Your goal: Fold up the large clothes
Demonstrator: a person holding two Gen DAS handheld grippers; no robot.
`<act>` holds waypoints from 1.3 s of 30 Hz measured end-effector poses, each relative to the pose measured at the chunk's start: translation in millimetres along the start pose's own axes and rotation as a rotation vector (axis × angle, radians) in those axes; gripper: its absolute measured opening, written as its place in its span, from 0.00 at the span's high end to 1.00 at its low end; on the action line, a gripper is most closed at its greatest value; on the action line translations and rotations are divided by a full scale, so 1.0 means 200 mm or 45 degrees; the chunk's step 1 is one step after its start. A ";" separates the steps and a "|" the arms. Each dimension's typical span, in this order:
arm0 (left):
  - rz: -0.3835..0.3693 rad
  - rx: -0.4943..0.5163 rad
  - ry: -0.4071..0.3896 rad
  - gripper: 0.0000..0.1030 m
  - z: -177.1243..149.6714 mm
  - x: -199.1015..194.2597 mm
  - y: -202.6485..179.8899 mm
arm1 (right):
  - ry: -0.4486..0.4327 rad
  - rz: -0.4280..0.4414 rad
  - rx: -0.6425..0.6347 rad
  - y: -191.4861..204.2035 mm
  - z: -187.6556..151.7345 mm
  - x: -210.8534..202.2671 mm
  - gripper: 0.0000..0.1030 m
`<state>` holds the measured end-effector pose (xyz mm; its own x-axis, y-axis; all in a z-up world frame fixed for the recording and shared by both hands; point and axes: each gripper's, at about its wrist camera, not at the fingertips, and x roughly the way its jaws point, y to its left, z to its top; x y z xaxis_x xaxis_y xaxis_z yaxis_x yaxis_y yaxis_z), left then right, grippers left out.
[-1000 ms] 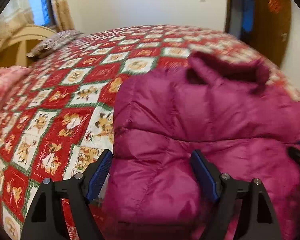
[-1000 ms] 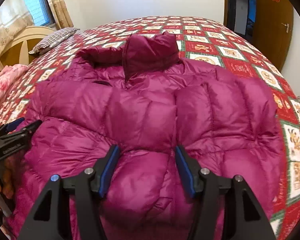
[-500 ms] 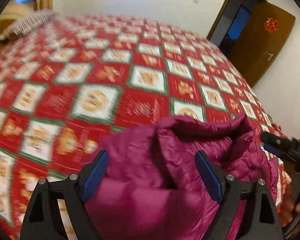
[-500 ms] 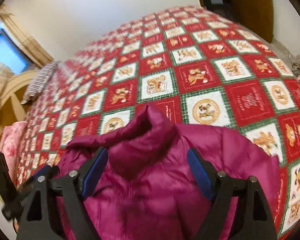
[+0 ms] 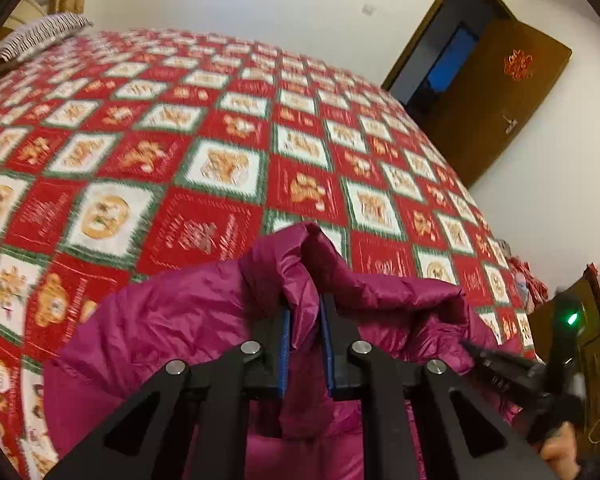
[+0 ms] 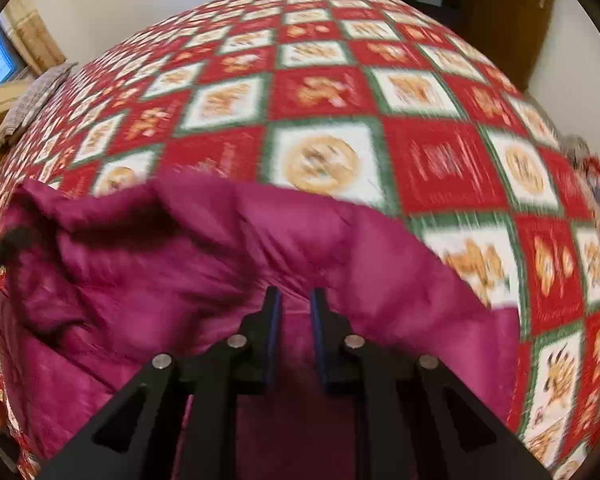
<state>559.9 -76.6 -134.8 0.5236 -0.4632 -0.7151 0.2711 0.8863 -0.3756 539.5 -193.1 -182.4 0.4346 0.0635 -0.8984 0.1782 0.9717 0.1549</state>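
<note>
A red patchwork bedspread [image 5: 228,128] covers the bed; striped pillow [image 5: 36,38] far left; brown door [image 5: 496,100] ajar.

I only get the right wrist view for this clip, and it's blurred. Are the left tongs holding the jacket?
Observer: Yes. The left wrist view shows the left tongs shut on a raised fold of the jacket.
Operator: Where on the jacket is that fold?
Observer: At its far edge, standing up in a peak against the bedspread behind it.
Operator: Do the right tongs show from that side?
Observer: Yes, at the right edge. The right tongs point into the jacket, and a green light glows on the unit behind them.
</note>
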 end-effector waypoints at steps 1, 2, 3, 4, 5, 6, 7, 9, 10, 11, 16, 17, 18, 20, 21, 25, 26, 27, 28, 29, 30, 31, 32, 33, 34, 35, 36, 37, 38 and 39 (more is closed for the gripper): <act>0.015 0.012 -0.013 0.87 0.00 -0.02 0.00 | -0.038 0.039 0.013 -0.04 -0.03 -0.01 0.89; 0.035 0.018 -0.020 0.87 -0.01 -0.02 0.01 | -0.060 0.044 0.008 -0.03 -0.04 -0.01 0.89; 0.077 0.023 -0.014 0.87 -0.02 -0.02 0.03 | -0.069 0.037 0.004 -0.03 -0.05 -0.02 0.89; 0.117 0.023 0.003 0.87 -0.04 0.00 0.05 | -0.072 0.029 0.005 -0.02 -0.06 -0.03 0.89; 0.167 0.021 0.023 0.87 -0.06 0.03 0.08 | -0.073 0.023 0.021 -0.02 -0.05 -0.04 0.89; 0.197 0.016 0.042 0.87 -0.07 0.06 0.11 | -0.096 0.034 0.060 -0.03 -0.05 -0.08 0.85; 0.215 0.005 0.059 0.87 -0.09 0.09 0.14 | -0.159 0.074 0.106 -0.04 -0.06 -0.13 0.81; 0.221 -0.043 0.073 0.87 -0.12 0.14 0.19 | -0.276 0.140 0.124 0.00 -0.04 -0.24 0.79; 0.220 -0.057 0.071 0.87 -0.14 0.15 0.21 | -0.316 0.156 0.104 0.03 -0.02 -0.29 0.79; 0.224 -0.076 0.068 0.87 -0.14 0.17 0.21 | -0.337 0.170 0.080 0.07 0.00 -0.31 0.78; 0.159 -0.156 0.088 0.87 -0.03 0.19 0.19 | -0.247 0.161 -0.135 0.31 0.00 -0.22 0.79; 0.126 -0.175 0.079 0.87 0.02 0.17 0.19 | -0.224 0.137 -0.165 0.33 -0.02 -0.18 0.79; 0.106 -0.177 0.074 0.87 0.04 0.15 0.17 | -0.194 0.105 -0.178 0.32 -0.05 -0.13 0.79; 0.086 -0.143 0.061 0.87 0.10 0.11 0.13 | -0.097 0.012 -0.138 0.26 -0.10 0.01 0.80; 0.090 -0.118 0.058 0.87 0.11 0.10 0.11 | -0.142 0.095 -0.070 0.18 -0.13 0.03 0.79; 0.207 -0.010 0.097 0.87 0.05 0.11 0.12 | -0.160 0.206 -0.002 0.08 -0.15 0.01 0.79; 0.259 0.007 0.115 0.87 0.01 0.13 0.15 | -0.155 0.199 -0.009 0.08 -0.16 0.00 0.76; 0.270 -0.001 0.131 0.87 -0.02 0.14 0.19 | -0.160 0.180 -0.006 0.08 -0.16 -0.03 0.74; 0.263 -0.015 0.133 0.86 -0.05 0.15 0.22 | -0.189 0.168 0.011 0.08 -0.16 -0.07 0.70; 0.247 -0.041 0.118 0.84 -0.09 0.16 0.26 | -0.265 0.170 0.044 0.08 -0.16 -0.14 0.68; 0.239 -0.047 0.091 0.84 -0.12 0.17 0.27 | -0.336 0.173 0.062 0.10 -0.14 -0.20 0.68; 0.243 -0.043 0.072 0.84 -0.13 0.17 0.26 | -0.387 0.174 0.064 0.12 -0.12 -0.26 0.68; 0.259 -0.027 0.050 0.84 -0.14 0.17 0.25 | -0.421 0.163 0.058 0.15 -0.09 -0.29 0.61; 0.297 0.013 0.032 0.84 -0.15 0.17 0.21 | -0.436 0.145 0.054 0.17 -0.06 -0.30 0.53; 0.319 0.034 0.030 0.83 -0.15 0.18 0.19 | -0.463 0.120 0.059 0.21 -0.01 -0.31 0.51; 0.338 0.059 0.030 0.82 -0.15 0.17 0.17 | -0.476 0.115 0.070 0.24 0.03 -0.30 0.51; 0.343 0.075 0.032 0.81 -0.14 0.15 0.16 | -0.482 0.117 0.088 0.25 0.06 -0.29 0.51; 0.332 0.069 0.030 0.79 -0.14 0.13 0.16 | -0.467 0.119 0.092 0.27 0.08 -0.24 0.51; 0.317 0.056 0.027 0.75 -0.13 0.11 0.18 | -0.417 0.113 0.074 0.30 0.09 -0.18 0.51; 0.295 0.025 0.024 0.72 -0.13 0.06 0.20 | -0.339 0.088 0.051 0.32 0.10 -0.10 0.51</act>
<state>556.6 -45.8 -173.3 0.5583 -0.2473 -0.7919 0.1612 0.9687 -0.1889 559.6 -136.4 -147.4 0.6626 0.0623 -0.7464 0.1725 0.9571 0.2329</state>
